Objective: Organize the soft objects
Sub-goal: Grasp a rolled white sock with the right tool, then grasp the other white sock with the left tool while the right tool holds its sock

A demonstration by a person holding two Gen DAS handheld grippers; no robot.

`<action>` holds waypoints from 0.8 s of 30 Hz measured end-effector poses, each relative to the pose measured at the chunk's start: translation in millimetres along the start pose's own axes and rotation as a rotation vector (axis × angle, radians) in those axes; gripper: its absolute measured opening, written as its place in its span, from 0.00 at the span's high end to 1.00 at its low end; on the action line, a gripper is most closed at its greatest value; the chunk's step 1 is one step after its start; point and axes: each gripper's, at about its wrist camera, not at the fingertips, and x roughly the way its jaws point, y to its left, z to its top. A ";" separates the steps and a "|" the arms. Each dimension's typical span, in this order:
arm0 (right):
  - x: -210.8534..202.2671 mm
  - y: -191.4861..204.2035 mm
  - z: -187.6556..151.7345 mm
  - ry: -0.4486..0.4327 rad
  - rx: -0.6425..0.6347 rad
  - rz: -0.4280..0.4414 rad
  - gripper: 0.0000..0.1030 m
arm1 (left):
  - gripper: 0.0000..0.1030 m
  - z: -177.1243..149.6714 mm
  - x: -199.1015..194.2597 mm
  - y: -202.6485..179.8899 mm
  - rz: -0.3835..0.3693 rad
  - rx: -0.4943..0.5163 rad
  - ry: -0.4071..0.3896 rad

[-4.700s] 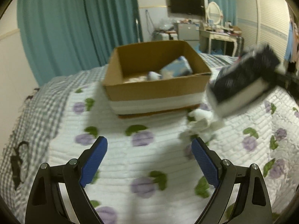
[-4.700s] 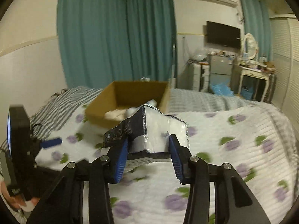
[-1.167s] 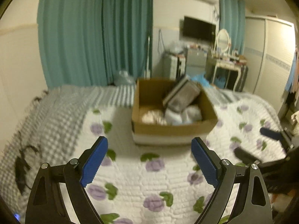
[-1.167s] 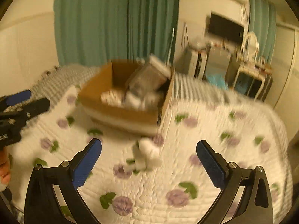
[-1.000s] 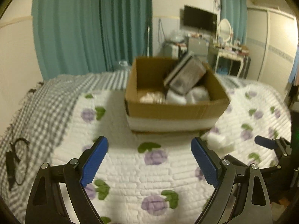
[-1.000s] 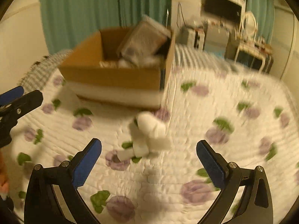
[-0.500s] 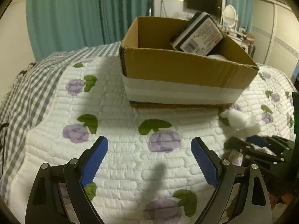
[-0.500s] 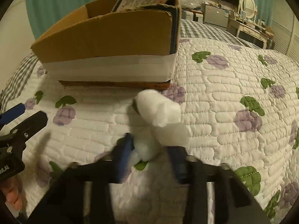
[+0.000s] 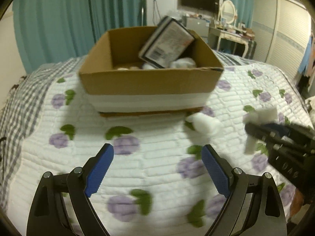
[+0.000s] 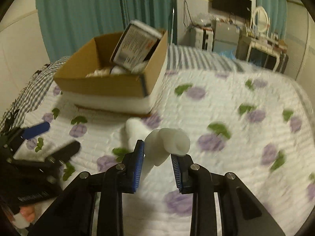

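Observation:
My right gripper (image 10: 157, 160) is shut on a white soft foam piece (image 10: 167, 144) and holds it above the quilt; it also shows at the right of the left wrist view (image 9: 263, 116). Another white soft lump (image 9: 203, 123) lies on the quilt by the front right corner of the cardboard box (image 9: 149, 84); it also shows in the right wrist view (image 10: 135, 129). The box holds a dark wrapped pack (image 9: 167, 42) leaning on its far wall and white soft items (image 9: 183, 64). My left gripper (image 9: 157, 169) is open and empty, in front of the box.
The box sits on a bed with a white quilt with purple flowers (image 9: 137, 157) and a grey checked blanket (image 9: 21, 102) at the left. Teal curtains (image 9: 78, 17), a dressing table (image 9: 230, 33) and a wardrobe (image 9: 283, 29) stand behind the bed.
My right gripper has closed on the white foam piece and lifted it off the quilt, leaving one lump by the box. The left gripper has drawn back and up a little.

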 end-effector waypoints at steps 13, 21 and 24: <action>46.8 -57.9 32.7 0.045 -0.099 -0.037 0.73 | 0.13 16.2 67.3 -83.7 -0.047 0.058 0.076; 55.8 -63.3 29.0 0.058 -0.073 -0.013 0.73 | 0.55 26.6 100.0 -80.9 -0.059 0.046 0.071; 49.9 -61.6 28.1 0.047 -0.066 -0.012 0.73 | 0.57 26.3 100.0 -78.3 -0.098 0.053 0.092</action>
